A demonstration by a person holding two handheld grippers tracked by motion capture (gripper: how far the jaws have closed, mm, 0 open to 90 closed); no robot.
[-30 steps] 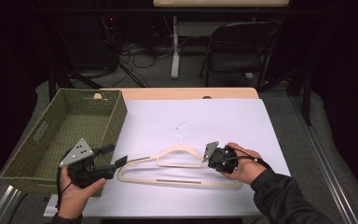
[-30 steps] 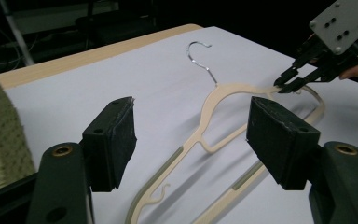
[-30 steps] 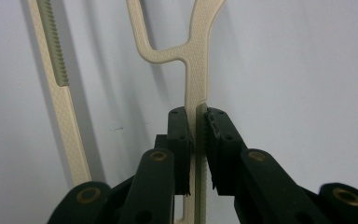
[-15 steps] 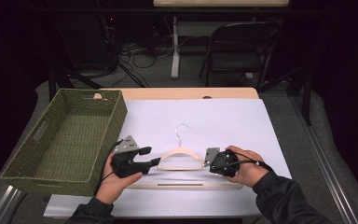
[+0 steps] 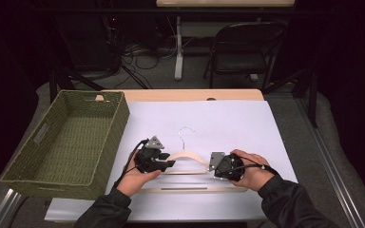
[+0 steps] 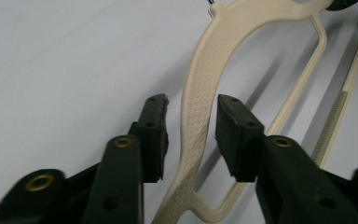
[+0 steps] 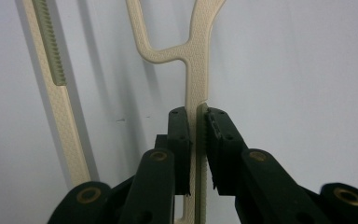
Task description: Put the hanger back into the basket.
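A cream plastic hanger (image 5: pixel 186 155) with a wire hook lies flat on the white table cover (image 5: pixel 237 123). My left gripper (image 5: pixel 169 164) reaches in from the left. Its jaws have just been closing around the hanger's left arm (image 6: pixel 205 70). In the left gripper view, the left gripper (image 6: pixel 192 105) shows a narrow gap between each pad and the arm. My right gripper (image 5: pixel 213 163) grips the hanger's right arm. In the right gripper view, the right gripper (image 7: pixel 196 114) has both pads pressed on that arm (image 7: pixel 198 56).
A green woven basket (image 5: pixel 119 121) stands at the table's left edge, close to my left hand. A black folding chair (image 5: pixel 247 52) and cables on the floor lie beyond the far edge. The hanger's lower bar (image 5: pixel 190 189) lies near the front edge.
My left gripper has moved right from beside the basket to the hanger's left arm and its jaws have narrowed around it. The right gripper stays on the right arm.
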